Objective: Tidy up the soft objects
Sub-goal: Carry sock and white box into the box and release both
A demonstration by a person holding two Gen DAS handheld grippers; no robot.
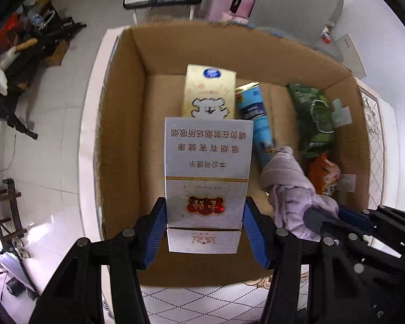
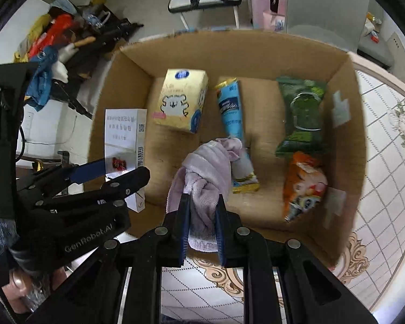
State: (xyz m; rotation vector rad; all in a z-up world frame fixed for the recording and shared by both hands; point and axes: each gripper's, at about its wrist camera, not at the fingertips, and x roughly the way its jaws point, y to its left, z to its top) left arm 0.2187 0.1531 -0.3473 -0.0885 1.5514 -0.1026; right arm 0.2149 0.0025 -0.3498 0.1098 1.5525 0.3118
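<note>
Lilac cloth (image 2: 205,172) is bunched and knotted, pinched near its lower end in the right gripper (image 2: 202,226), jaws nearly together on the fabric, hanging over the near half of the cardboard box (image 2: 345,124). Pinching one end lets the rest dangle free, so it should drop in as a clump, my read. Left gripper (image 1: 203,232) holds a white carton (image 1: 206,172) upright, jaws about half apart and pressed on its two side faces near the bottom; it sits over the box's near-left part, beside the cloth. Both grippers point down into the box, which suggests both items are headed in. On the box floor: a yellow tissue box (image 2: 182,102) at the far left, a blue tube (image 2: 233,124) in the middle, its near end behind the cloth, a green packet (image 2: 301,116) and an orange packet (image 2: 303,183) along the right wall. Box sits on a patterned worktop (image 2: 391,167). Free floor near the left wall looks like the obvious spot.
</note>
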